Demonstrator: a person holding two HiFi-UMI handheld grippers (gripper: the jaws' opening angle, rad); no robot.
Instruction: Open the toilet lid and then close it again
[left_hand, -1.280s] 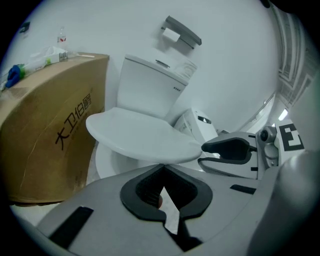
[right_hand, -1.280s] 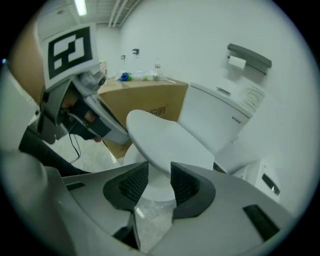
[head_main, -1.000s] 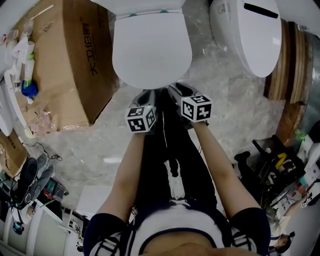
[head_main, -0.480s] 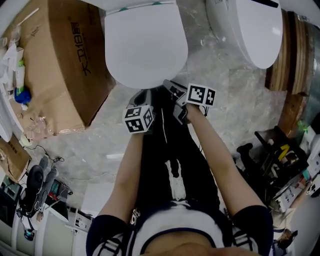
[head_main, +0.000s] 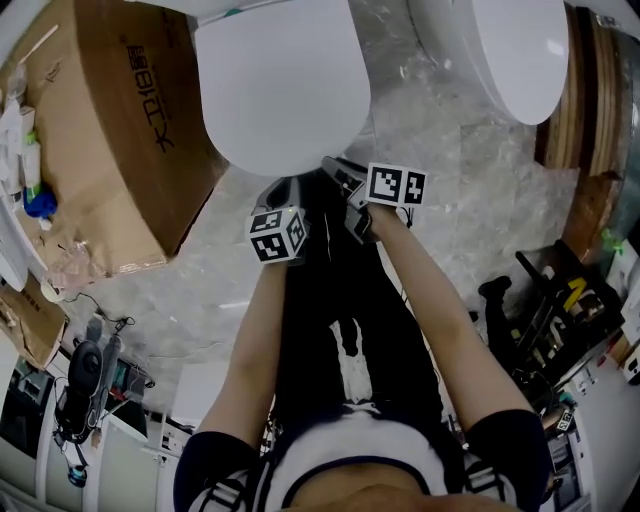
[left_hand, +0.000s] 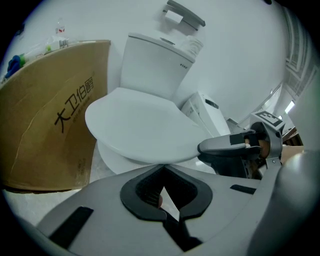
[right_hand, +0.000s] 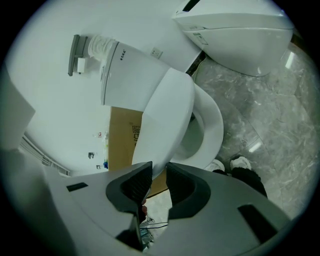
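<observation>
The right tool (right_hand: 159, 170), its jaws just closing, pinches the near edge of the toilet lid (head_main: 280, 90), which looks barely raised off the bowl (right_hand: 210, 125). The left tool (left_hand: 163, 170) is pressed together, empty. Opening has hardly begun; closing remains.

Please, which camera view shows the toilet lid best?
The left gripper view: almost the whole toilet lid shows, lying low over the bowl. The head view sees it from above, its back cut off by the frame. The right gripper view sees it close, nearly edge-on.
</observation>
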